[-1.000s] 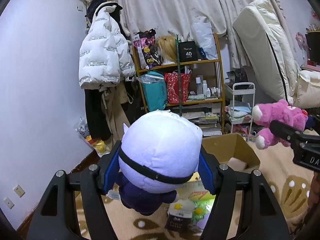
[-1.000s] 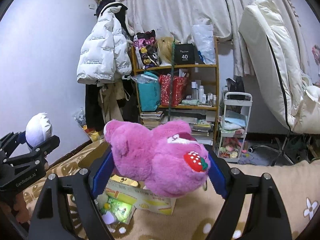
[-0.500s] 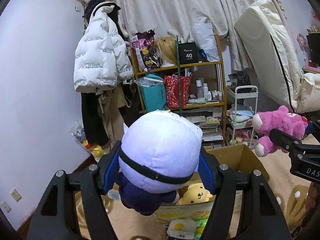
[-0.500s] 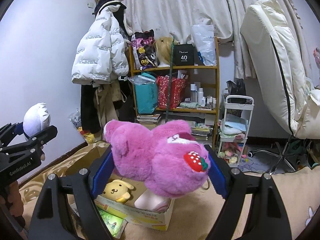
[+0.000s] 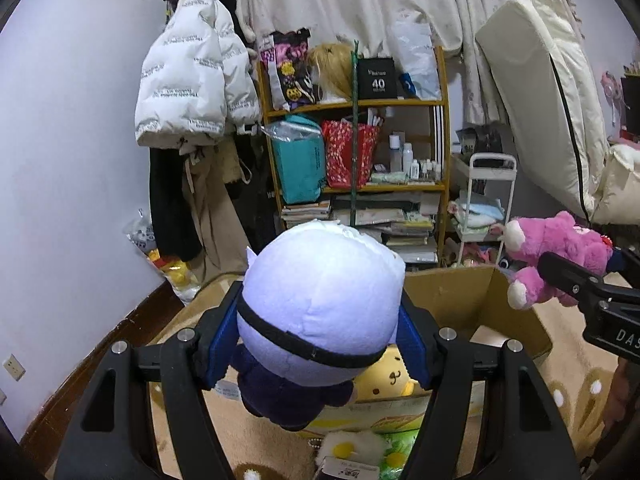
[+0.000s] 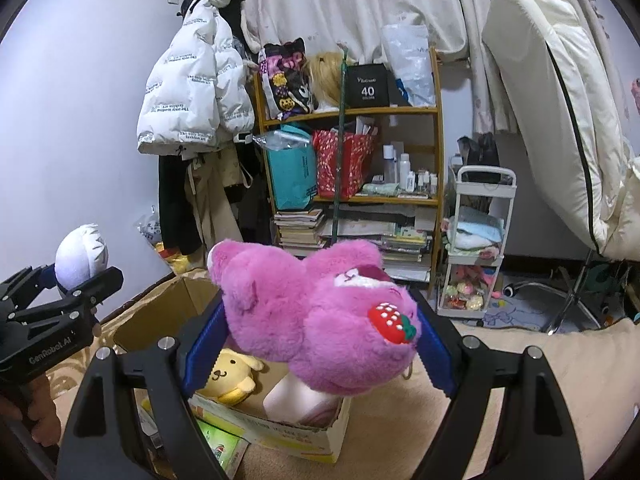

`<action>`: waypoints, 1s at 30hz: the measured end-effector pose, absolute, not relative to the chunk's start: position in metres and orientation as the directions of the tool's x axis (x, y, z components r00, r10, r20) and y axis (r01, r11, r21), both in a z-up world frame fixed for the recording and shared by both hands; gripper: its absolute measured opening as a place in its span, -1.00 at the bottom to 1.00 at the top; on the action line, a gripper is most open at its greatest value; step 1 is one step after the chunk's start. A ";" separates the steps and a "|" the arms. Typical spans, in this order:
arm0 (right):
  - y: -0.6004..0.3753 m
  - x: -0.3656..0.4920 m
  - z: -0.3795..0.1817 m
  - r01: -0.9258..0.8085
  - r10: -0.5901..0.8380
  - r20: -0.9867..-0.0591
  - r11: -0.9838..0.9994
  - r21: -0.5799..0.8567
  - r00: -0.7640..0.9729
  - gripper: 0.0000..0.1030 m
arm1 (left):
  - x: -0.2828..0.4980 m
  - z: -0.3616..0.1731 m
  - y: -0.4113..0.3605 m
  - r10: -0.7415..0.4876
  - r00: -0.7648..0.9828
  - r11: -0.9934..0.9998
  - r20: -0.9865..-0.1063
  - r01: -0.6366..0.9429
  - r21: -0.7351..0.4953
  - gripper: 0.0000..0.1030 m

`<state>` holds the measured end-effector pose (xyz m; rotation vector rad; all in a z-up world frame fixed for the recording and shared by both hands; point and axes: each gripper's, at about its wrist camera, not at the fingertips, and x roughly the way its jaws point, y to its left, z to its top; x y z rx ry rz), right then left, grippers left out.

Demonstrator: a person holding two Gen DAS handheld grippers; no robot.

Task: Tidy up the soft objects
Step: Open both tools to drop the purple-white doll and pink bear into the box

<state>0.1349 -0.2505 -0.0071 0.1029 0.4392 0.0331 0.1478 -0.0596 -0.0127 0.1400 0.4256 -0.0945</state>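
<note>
My left gripper (image 5: 318, 344) is shut on a white-headed plush doll (image 5: 320, 300) with a black band and dark blue body, held above the near edge of an open cardboard box (image 5: 460, 292). My right gripper (image 6: 320, 344) is shut on a pink plush bear (image 6: 316, 312) with a strawberry patch, held over the same box (image 6: 160, 316). A yellow plush dog (image 6: 230, 376) and a pale pink soft thing (image 6: 300, 400) lie inside the box. The doll also shows in the right wrist view (image 6: 80, 256), and the bear in the left wrist view (image 5: 560, 252).
A wooden shelf (image 5: 360, 152) full of bags and books stands behind the box. A white trolley (image 6: 480, 240) is beside it, and a white jacket (image 5: 192, 84) hangs on the left wall. A patterned beige rug (image 6: 520, 380) covers the floor. Packets (image 5: 360, 452) lie before the box.
Both grippers have moved forward toward the box with their plush toys still held. The box now sits closer and its inside, with the yellow dog, has come into view.
</note>
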 end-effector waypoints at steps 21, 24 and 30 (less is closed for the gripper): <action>-0.248 0.152 -0.035 -0.050 0.125 -0.485 0.985 0.164 0.865 0.74 | 0.177 -0.054 -0.076 -0.112 0.835 0.970 -0.538 0.210 0.124 0.33; -0.246 0.154 -0.040 -0.054 0.136 -0.498 0.983 0.175 0.856 0.74 | 0.180 -0.058 -0.075 -0.113 0.822 0.971 -0.558 0.210 0.114 0.34; -0.242 0.156 -0.045 -0.060 0.136 -0.517 0.985 0.161 0.845 0.80 | 0.182 -0.058 -0.075 -0.112 0.813 0.971 -0.572 0.211 0.109 0.39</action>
